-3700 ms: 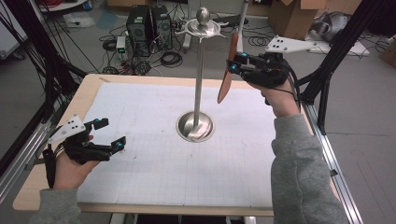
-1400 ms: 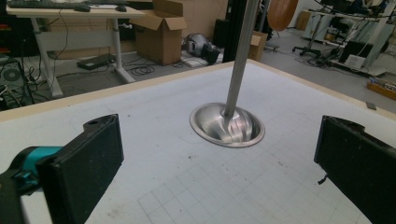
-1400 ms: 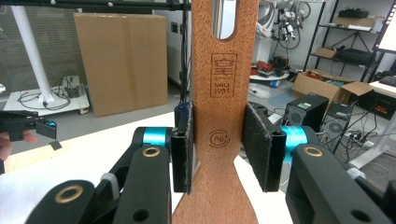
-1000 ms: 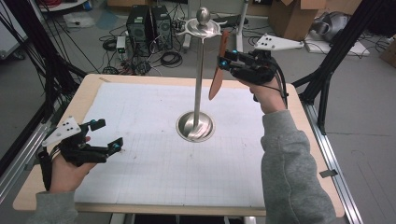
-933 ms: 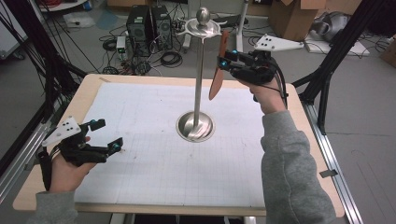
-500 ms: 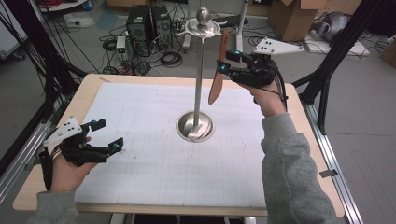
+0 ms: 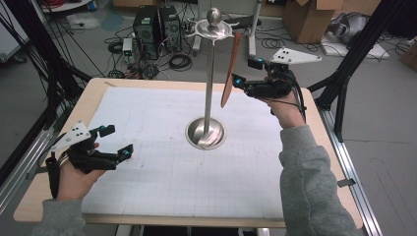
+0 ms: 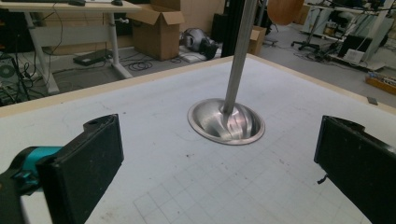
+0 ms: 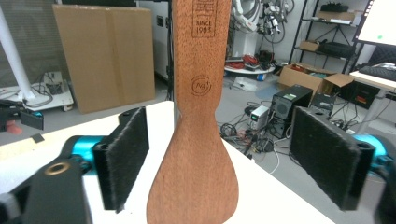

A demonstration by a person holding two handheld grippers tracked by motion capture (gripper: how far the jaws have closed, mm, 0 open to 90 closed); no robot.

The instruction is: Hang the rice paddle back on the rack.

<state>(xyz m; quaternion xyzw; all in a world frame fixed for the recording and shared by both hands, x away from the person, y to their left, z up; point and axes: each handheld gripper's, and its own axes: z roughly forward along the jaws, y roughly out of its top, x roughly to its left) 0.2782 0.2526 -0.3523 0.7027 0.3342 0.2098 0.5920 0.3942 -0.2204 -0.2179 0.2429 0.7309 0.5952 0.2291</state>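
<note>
**Wooden spatula hanging from metal stand**

Flat reddish-brown wooden spatula (image 9: 196, 140) hanging from top arm of polished steel stand (image 7: 210, 78), blade down, burnt stamp reading "SINCE 1983". Right gripper (image 7: 242, 84) jaws just opened, pads apart either side of spatula, not pressing. Left gripper (image 7: 117, 140) open, empty, over white gridded mat (image 7: 162, 172). Round dished base (image 8: 226, 122).

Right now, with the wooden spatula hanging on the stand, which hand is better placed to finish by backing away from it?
Right. The right gripper has just been opening, its jaws apart on either side of the wooden spatula, which hangs from the stand. The left gripper sits open, low over the table.
</note>
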